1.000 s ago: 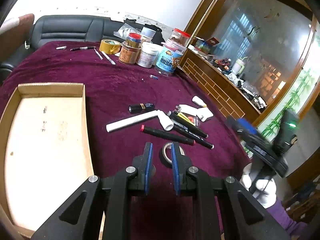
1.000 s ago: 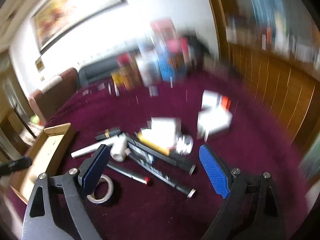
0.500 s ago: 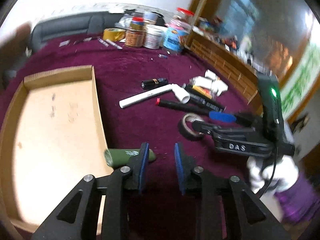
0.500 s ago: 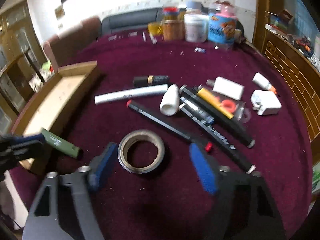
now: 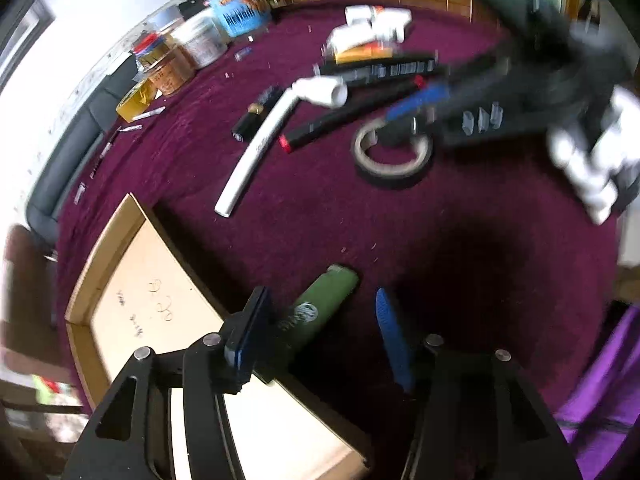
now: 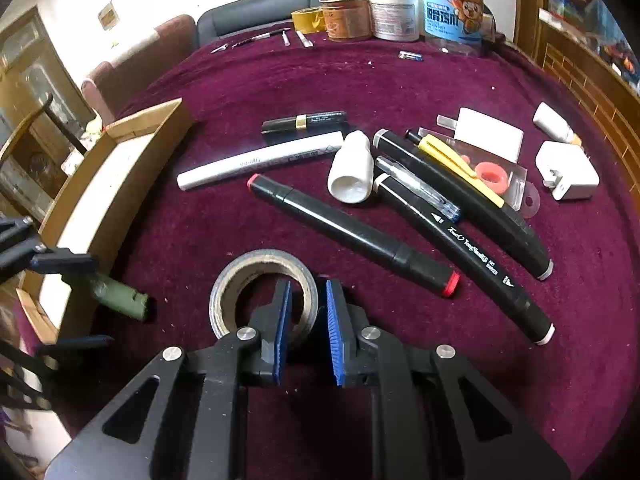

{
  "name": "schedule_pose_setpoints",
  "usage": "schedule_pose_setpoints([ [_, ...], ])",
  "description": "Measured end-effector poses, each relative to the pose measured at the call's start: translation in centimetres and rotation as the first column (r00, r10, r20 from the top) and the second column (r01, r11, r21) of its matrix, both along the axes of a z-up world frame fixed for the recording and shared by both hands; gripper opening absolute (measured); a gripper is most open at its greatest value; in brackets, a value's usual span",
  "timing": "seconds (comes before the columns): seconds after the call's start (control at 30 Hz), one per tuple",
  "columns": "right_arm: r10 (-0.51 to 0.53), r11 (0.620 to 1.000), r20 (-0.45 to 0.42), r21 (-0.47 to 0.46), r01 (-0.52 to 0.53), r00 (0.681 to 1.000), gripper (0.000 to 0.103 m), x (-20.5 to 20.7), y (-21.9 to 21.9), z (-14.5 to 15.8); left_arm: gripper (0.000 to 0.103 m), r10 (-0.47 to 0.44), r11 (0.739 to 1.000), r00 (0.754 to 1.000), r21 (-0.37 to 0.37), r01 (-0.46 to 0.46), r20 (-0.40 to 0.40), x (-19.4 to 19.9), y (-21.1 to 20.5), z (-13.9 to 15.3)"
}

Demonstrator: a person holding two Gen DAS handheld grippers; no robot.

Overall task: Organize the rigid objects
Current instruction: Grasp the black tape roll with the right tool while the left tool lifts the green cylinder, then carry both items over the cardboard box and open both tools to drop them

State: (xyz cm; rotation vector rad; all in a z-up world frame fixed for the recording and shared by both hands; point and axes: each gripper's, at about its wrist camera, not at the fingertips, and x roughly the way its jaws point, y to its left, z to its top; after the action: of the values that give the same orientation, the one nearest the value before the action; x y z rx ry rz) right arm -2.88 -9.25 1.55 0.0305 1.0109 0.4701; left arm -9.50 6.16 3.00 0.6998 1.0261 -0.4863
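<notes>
My right fingers (image 6: 306, 322), wide open a second ago, are closing across the wall of the grey tape roll (image 6: 264, 294) lying on the maroon worktop (image 6: 400, 80). My left fingers (image 5: 320, 328) are opening, letting the green cylinder (image 5: 316, 312) go over the cardboard tray's rim (image 5: 108, 240); tape follows next, I judge.

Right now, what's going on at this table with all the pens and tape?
A person is tidying loose items with two handheld grippers. The left gripper is opening its jaws around a green lighter lying across the edge of the cardboard tray. The right gripper is closing on the wall of the tape roll, one jaw inside the ring. The markers and chargers lie untouched on the maroon cloth.
</notes>
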Motion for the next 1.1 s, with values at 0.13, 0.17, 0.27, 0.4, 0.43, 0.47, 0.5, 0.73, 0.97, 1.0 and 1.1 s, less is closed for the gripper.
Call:
schedule_pose_setpoints([
  [0.13, 0.026, 0.999, 0.01, -0.042, -0.026, 1.0, 0.015, 0.1, 1.1, 0.0, 0.017, -0.006, 0.999, 0.999, 0.033, 0.007, -0.043, 0.0, -0.6, -0.8],
  [0.17, 0.026, 0.998, 0.017, -0.061, -0.025, 0.999, 0.015, 0.0, 1.3, -0.1, 0.017, 0.009, 0.999, 0.999, 0.031, -0.007, -0.044, 0.0, -0.6, -0.8],
  [0.27, 0.015, 1.0, 0.024, -0.025, -0.015, 1.0, 0.008, -0.5, 1.0, 0.1, 0.017, 0.071, 0.995, 0.997, -0.075, -0.073, -0.022, 0.2, 0.4, 0.5],
  [0.4, 0.011, 0.998, 0.069, 0.053, -0.014, 0.998, 0.008, -1.0, 0.2, 2.1, 0.017, 0.189, 0.928, 0.981, -0.321, -0.19, -0.033, 0.2, 3.6, 4.2],
  [0.43, 0.015, 0.998, 0.092, 0.067, -0.021, 0.996, 0.008, -1.3, 0.3, 3.2, 0.017, 0.215, 0.9, 0.976, -0.379, -0.214, -0.04, 0.1, 4.6, 5.2],
  [0.47, 0.025, 0.996, 0.106, 0.082, -0.034, 0.994, 0.008, -1.4, 0.5, 4.1, 0.017, 0.238, 0.878, 0.97, -0.418, -0.234, -0.043, 0.1, 5.5, 6.0],
  [0.5, 0.041, 0.993, 0.115, 0.103, -0.053, 0.993, 0.008, -1.4, 1.0, 5.0, 0.017, 0.267, 0.857, 0.963, -0.447, -0.257, -0.042, 0.1, 6.5, 6.7],
  [0.73, 0.173, 0.969, 0.085, 0.163, -0.185, 0.981, 0.008, 1.2, 9.4, 8.1, 0.017, 0.53, 0.737, 0.844, -0.448, -0.506, -0.08, 4.7, 14.7, 7.0],
  [0.97, 0.224, 0.974, 0.051, 0.015, -0.225, 0.973, 0.008, 6.0, 20.3, 6.5, 0.016, 0.661, 0.592, 0.722, -0.449, -0.669, -0.204, 10.2, 20.1, 2.4],
  [1.0, 0.224, 0.975, 0.053, -0.021, -0.223, 0.973, 0.008, 6.8, 21.8, 6.0, 0.016, 0.665, 0.569, 0.71, -0.459, -0.682, -0.231, 10.7, 20.4, 1.8],
  [1.1, 0.209, 0.975, 0.044, -0.087, -0.205, 0.977, 0.008, 8.6, 24.2, 4.6, 0.016, 0.676, 0.502, 0.674, -0.482, -0.718, -0.299, 12.3, 21.8, 0.1],
])
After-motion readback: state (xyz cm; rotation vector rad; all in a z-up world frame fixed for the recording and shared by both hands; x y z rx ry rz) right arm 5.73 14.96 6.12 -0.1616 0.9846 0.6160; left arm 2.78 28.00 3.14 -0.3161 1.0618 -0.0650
